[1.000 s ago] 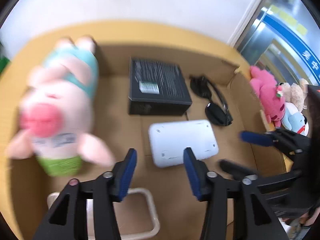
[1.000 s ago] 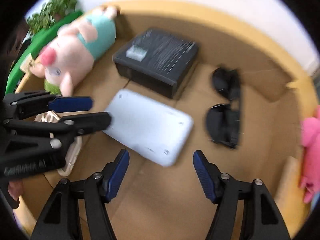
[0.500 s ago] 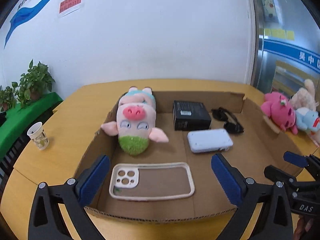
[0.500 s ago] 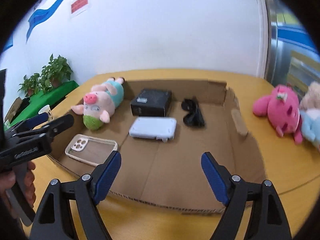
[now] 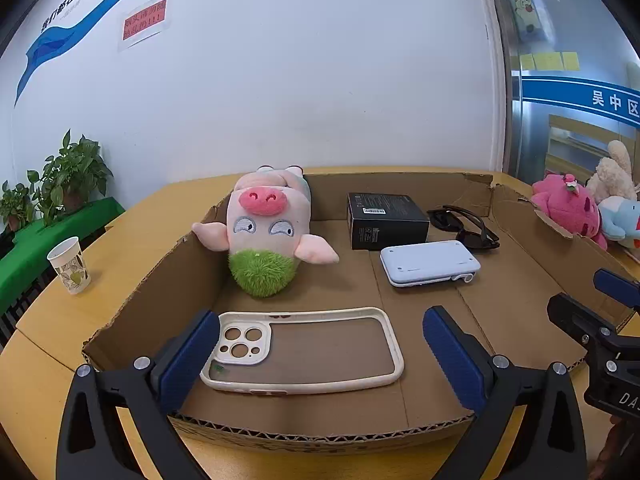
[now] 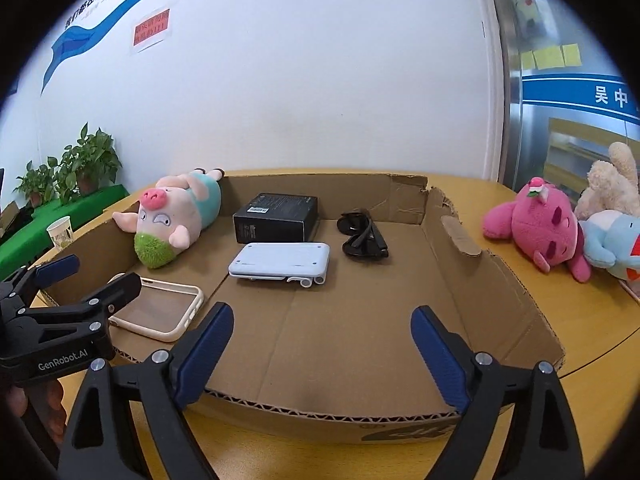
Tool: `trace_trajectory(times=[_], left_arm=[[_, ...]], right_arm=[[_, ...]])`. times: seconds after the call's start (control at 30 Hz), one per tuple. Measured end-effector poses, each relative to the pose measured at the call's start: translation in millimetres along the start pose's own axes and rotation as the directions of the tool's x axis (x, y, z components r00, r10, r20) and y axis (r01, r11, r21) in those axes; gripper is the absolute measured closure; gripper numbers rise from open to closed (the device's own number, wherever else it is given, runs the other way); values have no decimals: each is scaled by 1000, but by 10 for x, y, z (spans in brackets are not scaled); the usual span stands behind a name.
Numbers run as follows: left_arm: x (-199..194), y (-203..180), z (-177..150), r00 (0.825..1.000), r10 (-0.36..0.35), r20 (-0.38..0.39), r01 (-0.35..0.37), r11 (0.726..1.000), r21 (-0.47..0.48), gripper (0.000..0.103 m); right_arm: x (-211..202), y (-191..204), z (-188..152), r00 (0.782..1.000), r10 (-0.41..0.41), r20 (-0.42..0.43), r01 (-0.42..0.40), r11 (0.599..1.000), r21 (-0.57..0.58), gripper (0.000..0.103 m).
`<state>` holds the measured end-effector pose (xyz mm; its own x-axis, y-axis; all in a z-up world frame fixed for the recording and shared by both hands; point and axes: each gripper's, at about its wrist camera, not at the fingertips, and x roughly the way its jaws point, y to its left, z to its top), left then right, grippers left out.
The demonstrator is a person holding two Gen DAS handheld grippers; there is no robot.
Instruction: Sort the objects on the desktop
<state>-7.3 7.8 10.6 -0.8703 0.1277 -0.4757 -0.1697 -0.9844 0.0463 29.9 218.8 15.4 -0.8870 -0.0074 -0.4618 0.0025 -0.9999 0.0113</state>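
Both tongs (image 5: pixel 320 354) (image 6: pixel 322 354) have pulled back, spread empty; phone case (image 5: pixel 304 354) lies crosswise, camera-end left.

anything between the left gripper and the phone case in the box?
Only the cardboard box's low front wall. The left gripper hangs open just outside it, jaws framing the phone case, which lies flat right behind the wall. The pig plush sits farther back, clear of the path. Going in over the wall looks unobstructed.
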Motion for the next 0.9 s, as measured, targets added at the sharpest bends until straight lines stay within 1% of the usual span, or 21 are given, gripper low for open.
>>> trace_trajectory(times=[0.07, 0.1, 0.13, 0.9], left_arm=[[-3, -2, 1, 1000, -3, -1, 3, 1000, 1, 0], [-5, -2, 0, 1000, -4, -3, 4, 1000, 3, 0], [-9, -2, 1, 1000, -5, -2, 5, 1000, 2, 0], [5, -4, -1, 1000, 3, -4, -3, 1000, -7, 0]], right_arm=[[17, -12, 12, 1000, -7, -6, 7, 1000, 5, 8], [26, -21, 14, 1000, -16, -11, 16, 1000, 11, 1], [39, -30, 18, 1000, -20, -14, 20, 1000, 18, 0], [49, -21, 6, 1000, -17, -12, 17, 1000, 11, 0]])
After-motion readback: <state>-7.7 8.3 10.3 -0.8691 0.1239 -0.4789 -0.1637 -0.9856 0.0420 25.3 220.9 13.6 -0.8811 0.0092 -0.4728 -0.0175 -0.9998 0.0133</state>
